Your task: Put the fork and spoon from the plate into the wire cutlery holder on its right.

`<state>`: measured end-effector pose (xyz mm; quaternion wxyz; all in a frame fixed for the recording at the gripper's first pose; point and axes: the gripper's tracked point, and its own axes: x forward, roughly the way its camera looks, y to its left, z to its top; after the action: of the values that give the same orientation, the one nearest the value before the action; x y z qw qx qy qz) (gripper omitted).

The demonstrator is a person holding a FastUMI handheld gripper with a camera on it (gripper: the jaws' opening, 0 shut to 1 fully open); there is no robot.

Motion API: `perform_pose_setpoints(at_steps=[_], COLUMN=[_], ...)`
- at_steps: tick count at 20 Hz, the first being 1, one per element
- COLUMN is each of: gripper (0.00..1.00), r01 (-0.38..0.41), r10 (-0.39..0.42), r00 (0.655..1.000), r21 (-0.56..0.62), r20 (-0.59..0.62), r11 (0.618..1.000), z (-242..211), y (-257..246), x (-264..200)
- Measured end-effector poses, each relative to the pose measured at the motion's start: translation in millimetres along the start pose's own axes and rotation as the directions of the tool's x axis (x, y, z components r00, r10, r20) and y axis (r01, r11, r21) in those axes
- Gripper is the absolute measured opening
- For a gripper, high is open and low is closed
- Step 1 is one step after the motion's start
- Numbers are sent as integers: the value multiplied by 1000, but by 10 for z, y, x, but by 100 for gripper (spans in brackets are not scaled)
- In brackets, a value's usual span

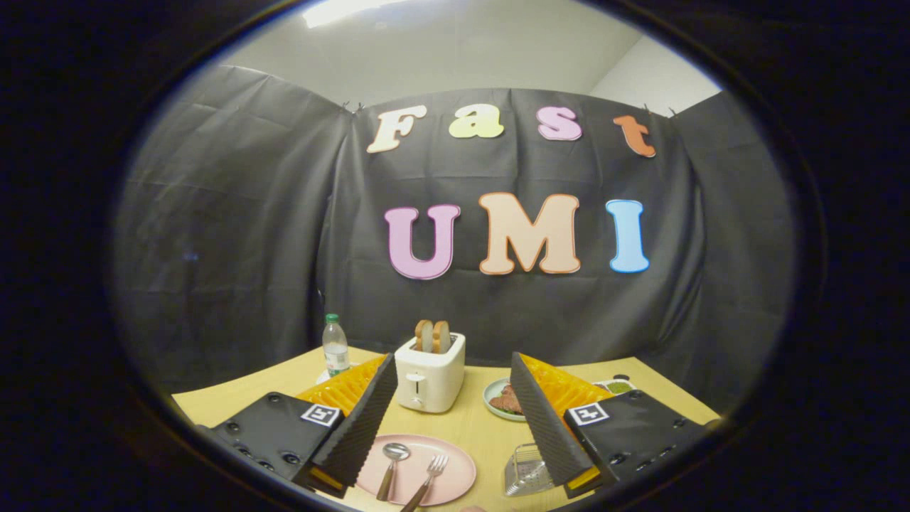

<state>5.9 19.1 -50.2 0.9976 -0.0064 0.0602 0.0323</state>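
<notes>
A pink plate [455,466] lies on the wooden table between my two fingers. On it rest a spoon [392,466] to the left and a fork [429,478] to its right, both with wooden handles pointing toward me. The wire cutlery holder [526,478] stands just right of the plate, partly hidden behind my right finger [544,419]. My gripper [453,370] hangs above the plate, open wide, with nothing between the fingers.
A white toaster [429,380] with two bread slices stands beyond the plate. A small plate of meat [502,400] sits right of it, a dish with green food [617,387] farther right. A water bottle [335,347] stands at the back left.
</notes>
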Motion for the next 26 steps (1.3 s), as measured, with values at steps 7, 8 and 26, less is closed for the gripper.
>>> perform_pose_setpoints(at_steps=[7,8,26], gripper=[100,100,100], r01=[-24,-28,-73], r10=[24,28,54], r00=[990,986,865], r21=[-3,-1,-19], r20=[-140,-163,-498], r11=[1000,1000,997], z=[-566,-665,-2151], y=[80,93,141], x=[89,94,82])
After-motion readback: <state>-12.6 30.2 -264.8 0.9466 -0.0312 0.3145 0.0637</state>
